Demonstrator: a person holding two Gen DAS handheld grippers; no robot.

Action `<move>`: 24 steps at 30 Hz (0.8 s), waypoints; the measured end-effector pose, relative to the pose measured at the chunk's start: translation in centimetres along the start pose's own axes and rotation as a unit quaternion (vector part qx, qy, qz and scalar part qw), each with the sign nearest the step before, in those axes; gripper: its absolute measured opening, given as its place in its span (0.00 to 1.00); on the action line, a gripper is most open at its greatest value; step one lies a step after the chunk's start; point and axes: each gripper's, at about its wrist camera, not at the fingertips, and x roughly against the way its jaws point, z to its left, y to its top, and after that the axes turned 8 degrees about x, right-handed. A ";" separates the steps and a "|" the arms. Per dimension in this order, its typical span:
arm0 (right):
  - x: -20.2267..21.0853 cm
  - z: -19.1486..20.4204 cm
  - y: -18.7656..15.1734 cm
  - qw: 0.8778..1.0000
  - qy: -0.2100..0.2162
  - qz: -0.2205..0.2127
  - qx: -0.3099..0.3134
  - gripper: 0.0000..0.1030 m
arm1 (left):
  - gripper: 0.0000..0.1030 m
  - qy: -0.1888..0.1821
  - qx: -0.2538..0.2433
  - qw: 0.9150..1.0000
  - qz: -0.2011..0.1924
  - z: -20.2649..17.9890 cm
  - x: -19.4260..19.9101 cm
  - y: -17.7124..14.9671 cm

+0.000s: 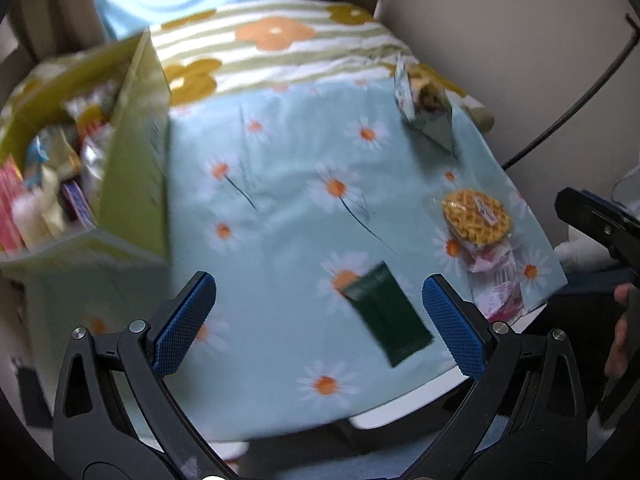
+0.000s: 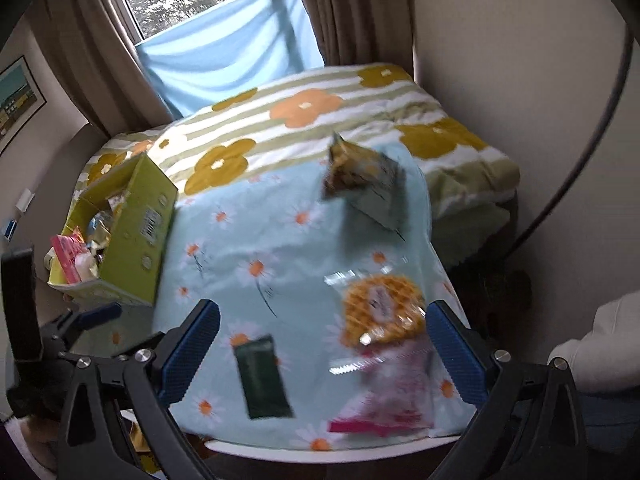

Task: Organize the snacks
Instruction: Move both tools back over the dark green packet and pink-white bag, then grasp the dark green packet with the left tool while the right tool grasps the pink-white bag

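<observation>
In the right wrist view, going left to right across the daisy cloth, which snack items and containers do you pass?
Green snack box at the cloth's left edge → dark green packet → waffle pack. The pink wrapper overlaps the waffle pack and the standing bag sits farther back above it, so I leave both out.

Four loose snacks point(image 2: 264, 378), seemingly flat

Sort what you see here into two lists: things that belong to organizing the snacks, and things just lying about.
Belongs to the job:
green box holding snacks
dark green packet
waffle pack
pink packet
cookie bag

Just lying about:
daisy cloth
flowered blanket
curtains
framed picture
</observation>
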 end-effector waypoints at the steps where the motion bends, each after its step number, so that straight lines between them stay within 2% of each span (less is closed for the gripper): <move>1: -0.2 -0.7 -0.5 1.000 0.001 0.005 -0.004 0.99 | 0.99 0.000 0.008 1.000 0.005 -0.4 -0.5 -0.5; 5: -1.1 -2.3 -2.5 1.000 0.014 0.021 -0.017 0.99 | 0.99 0.004 0.043 0.999 0.025 -1.7 -2.6 -2.3; 9: -2.0 -2.7 -4.4 0.999 0.023 0.025 -0.024 0.99 | 0.97 0.009 0.053 0.998 0.034 -3.0 -4.6 -3.8; 11: -2.4 -3.0 -5.1 0.999 0.021 0.027 -0.032 0.99 | 0.89 0.007 0.057 0.998 0.040 -3.6 -5.8 -4.2; 17: -3.9 -3.5 -7.1 0.997 0.026 0.030 -0.061 0.93 | 0.75 0.021 0.052 0.997 0.048 -4.5 -9.0 -4.8; 20: -4.5 -3.3 -7.6 0.997 0.027 0.035 -0.057 0.90 | 0.74 0.033 0.050 0.997 0.046 -4.9 -9.8 -4.8; 24: -5.3 -3.4 -8.0 0.997 0.022 0.042 -0.056 0.86 | 0.74 0.051 0.021 0.998 0.040 -5.8 -10.1 -5.0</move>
